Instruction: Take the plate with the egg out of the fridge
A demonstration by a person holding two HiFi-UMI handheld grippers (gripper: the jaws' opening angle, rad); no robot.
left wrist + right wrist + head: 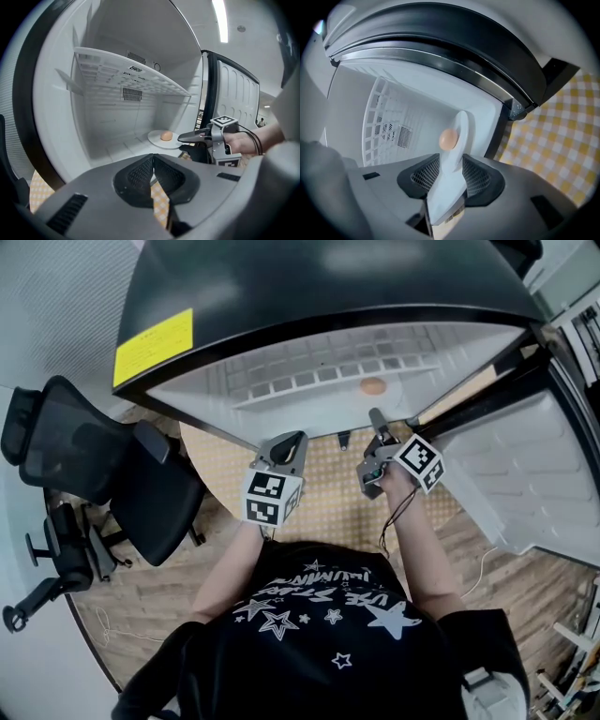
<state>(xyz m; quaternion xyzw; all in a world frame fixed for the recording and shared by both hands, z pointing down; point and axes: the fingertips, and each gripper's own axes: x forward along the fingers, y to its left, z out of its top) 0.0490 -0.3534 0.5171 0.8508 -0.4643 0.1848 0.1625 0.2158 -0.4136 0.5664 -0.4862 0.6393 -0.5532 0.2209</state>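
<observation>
A brown egg [166, 136] lies on a white plate [158, 140] on the floor of the open fridge [108, 122]. My right gripper [449, 169] is shut on the near rim of the plate [457, 140], and the egg [448, 139] sits just past its jaws. In the left gripper view the right gripper [188, 138] pinches the plate's right edge. In the head view the egg [373, 385] shows inside the fridge, just ahead of the right gripper [376, 418]. My left gripper [292, 441] hangs outside the fridge front, shut and holding nothing [152, 162].
A white wire shelf [133, 77] spans the fridge above the plate. The fridge door [530, 474] stands open at the right. A black office chair [103, 474] is at the left. A yellow checked mat [328, 498] covers the floor in front of the fridge.
</observation>
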